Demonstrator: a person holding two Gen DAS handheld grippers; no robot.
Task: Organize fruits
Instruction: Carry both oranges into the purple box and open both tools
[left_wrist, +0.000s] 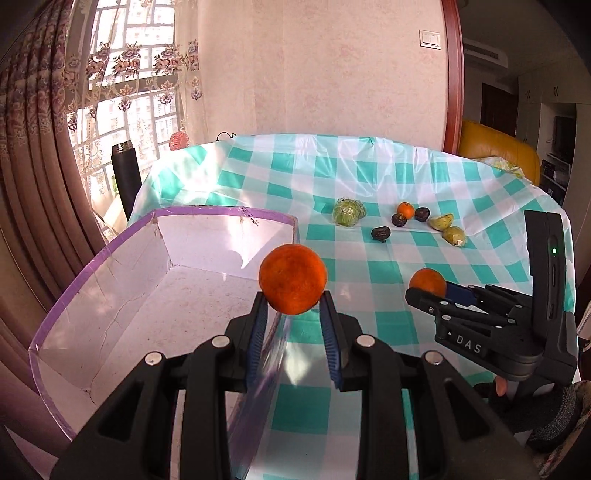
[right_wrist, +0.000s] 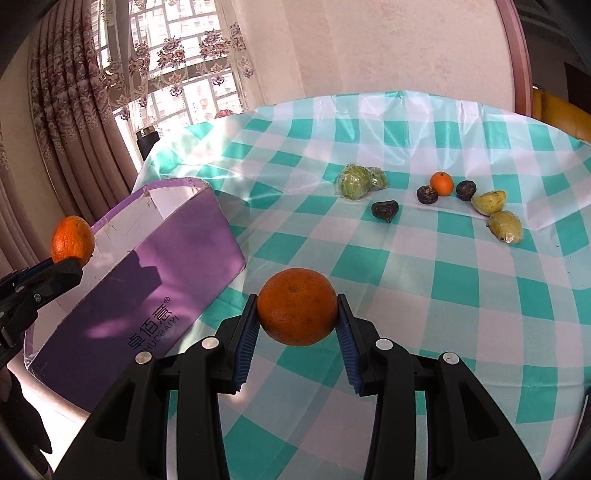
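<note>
Left gripper clamps orange above purple box; right gripper clamps second orange over checked tablecloth. Box floor partly hidden; person's gloved hand cut off.

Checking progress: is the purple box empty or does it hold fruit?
Empty as far as shown: the left wrist view shows the box's bare white floor, no fruit on it; the near corner is hidden.
</note>
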